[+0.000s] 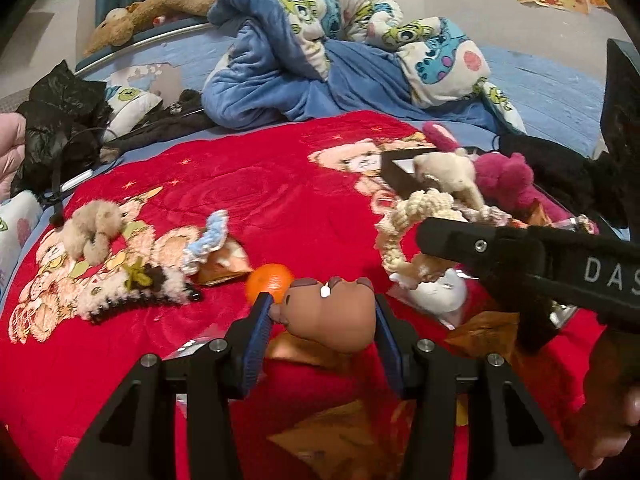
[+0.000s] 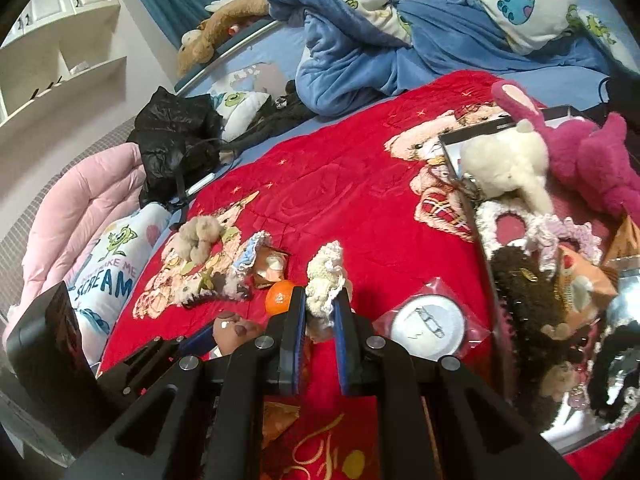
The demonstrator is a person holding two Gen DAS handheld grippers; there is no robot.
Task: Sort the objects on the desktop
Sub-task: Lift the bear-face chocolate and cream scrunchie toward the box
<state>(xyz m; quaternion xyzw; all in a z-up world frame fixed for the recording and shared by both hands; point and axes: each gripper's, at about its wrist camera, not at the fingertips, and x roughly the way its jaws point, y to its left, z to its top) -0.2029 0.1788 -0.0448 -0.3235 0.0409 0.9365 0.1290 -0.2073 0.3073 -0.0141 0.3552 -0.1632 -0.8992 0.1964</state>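
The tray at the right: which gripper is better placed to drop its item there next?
Right, probably. The right gripper holds the cream scrunchie and is nearer the tray; the left gripper holds the brown toy farther away.

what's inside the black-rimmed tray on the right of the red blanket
The black-rimmed tray holds a cream plush animal, a magenta plush bear, crocheted scrunchies, a dark brown fuzzy hair clip and an orange snack packet. They cover the tray's floor.

Your left gripper [image 1: 322,312] is low over the bed, fingers closed in on both sides of something brown. Your right gripper [image 2: 320,312] sits just to its right, pinched tight on a cream bit. Right hand [image 1: 612,412] shows behind that gripper.
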